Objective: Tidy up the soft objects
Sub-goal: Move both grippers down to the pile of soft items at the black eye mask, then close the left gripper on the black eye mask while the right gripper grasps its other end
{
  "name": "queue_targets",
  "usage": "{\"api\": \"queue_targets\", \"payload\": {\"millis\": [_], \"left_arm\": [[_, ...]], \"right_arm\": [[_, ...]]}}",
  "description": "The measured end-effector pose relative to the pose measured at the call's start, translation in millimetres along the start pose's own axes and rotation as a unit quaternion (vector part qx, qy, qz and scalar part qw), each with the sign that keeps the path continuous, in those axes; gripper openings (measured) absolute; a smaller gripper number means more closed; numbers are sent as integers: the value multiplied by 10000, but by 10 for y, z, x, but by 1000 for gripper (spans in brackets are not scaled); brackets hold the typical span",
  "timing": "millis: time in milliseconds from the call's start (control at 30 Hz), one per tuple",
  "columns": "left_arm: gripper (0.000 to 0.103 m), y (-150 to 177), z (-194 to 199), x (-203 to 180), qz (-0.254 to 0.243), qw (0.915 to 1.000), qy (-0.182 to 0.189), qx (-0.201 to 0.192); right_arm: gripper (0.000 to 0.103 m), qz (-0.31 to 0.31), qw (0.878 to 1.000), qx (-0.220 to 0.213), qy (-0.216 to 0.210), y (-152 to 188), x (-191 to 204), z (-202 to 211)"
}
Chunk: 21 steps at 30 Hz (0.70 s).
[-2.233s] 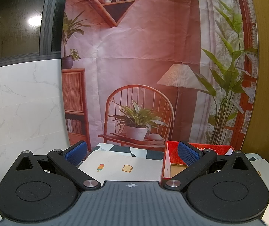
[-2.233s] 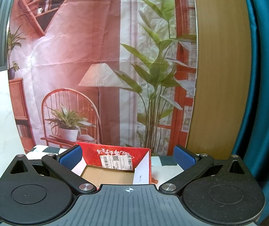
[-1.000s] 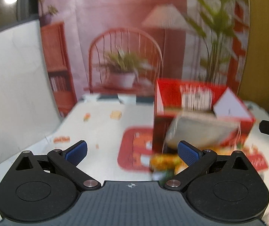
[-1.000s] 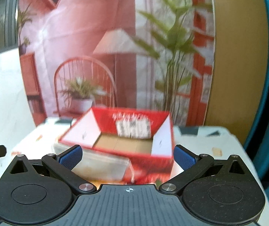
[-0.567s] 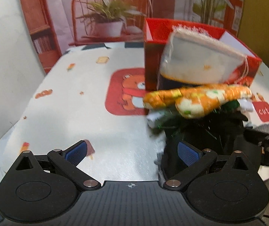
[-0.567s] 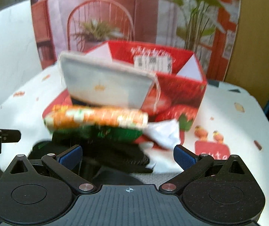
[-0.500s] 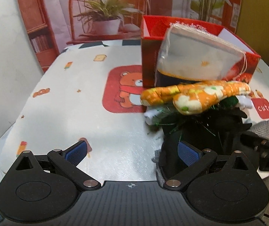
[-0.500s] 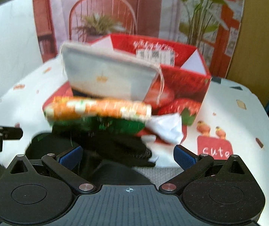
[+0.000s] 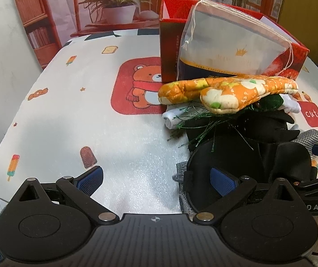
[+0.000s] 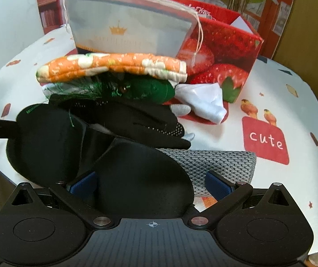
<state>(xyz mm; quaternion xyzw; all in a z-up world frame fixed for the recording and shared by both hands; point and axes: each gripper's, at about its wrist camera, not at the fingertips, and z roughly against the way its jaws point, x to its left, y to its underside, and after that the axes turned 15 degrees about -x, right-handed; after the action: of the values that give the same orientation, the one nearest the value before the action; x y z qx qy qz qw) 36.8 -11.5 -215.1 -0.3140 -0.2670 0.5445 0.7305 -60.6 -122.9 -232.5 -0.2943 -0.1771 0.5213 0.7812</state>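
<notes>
Left wrist view
Step in hand: approach to the pile, nothing yet grasped; sorting of the soft things not begun, judging by the full heap.
Left gripper (image 9: pixel 156 181): wide open, empty, hovering low at the near edge of the bench (image 9: pixel 74 120); right pad just in front of the black padded item (image 9: pixel 245 155).
Pile: toward the near right part of the bench; orange floral mitt (image 9: pixel 228 92) on top, green tinsel piece (image 9: pixel 268 102) and white cloth (image 9: pixel 174 115) beneath, black padded item lowest and nearest.
Pouch (image 9: pixel 232 44): translucent drawstring bag leaning upright against the red strawberry box (image 9: pixel 170 51), behind the mitt.

Right wrist view
Right gripper (image 10: pixel 151 183): wide open, holding nothing; one black padded cup sitting between the pads, contact not clear.
Neighbours: black dotted glove (image 10: pixel 150 122) draped over the padded item, grey knit piece (image 10: pixel 214 164) flat under it, near the right pad; white cloth (image 10: pixel 203 100) against the box front.
Box: red strawberry box (image 10: pixel 225 51) toward the far side of the bench, open top, inside hidden here.
Next move, as a judgement: closing gently on one soft piece, likely the near black one, lifting clear without dragging glove or mitt along, then carrying toward the box.
</notes>
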Motion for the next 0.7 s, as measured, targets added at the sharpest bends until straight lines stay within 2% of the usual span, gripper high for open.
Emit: {"api": "queue_targets", "payload": {"millis": [200,500,567,700], "left_arm": [[103,23,-36,5,34,10000,55,61],[100,42,-66,7,26,9998,182,11],[97,47,-90,19,20,9998,178,-37],[97,48,-140,81,173,9998,67,-105]], "right_arm": [[103,-63,10000,7,-24,23,-8,-88],[103,-35,9997,-218,-62,-31,21,-234],[103,-33,9996,-281,-81,-65,28,-275],[103,71,9990,-432,-125,-125,55,-347]]}}
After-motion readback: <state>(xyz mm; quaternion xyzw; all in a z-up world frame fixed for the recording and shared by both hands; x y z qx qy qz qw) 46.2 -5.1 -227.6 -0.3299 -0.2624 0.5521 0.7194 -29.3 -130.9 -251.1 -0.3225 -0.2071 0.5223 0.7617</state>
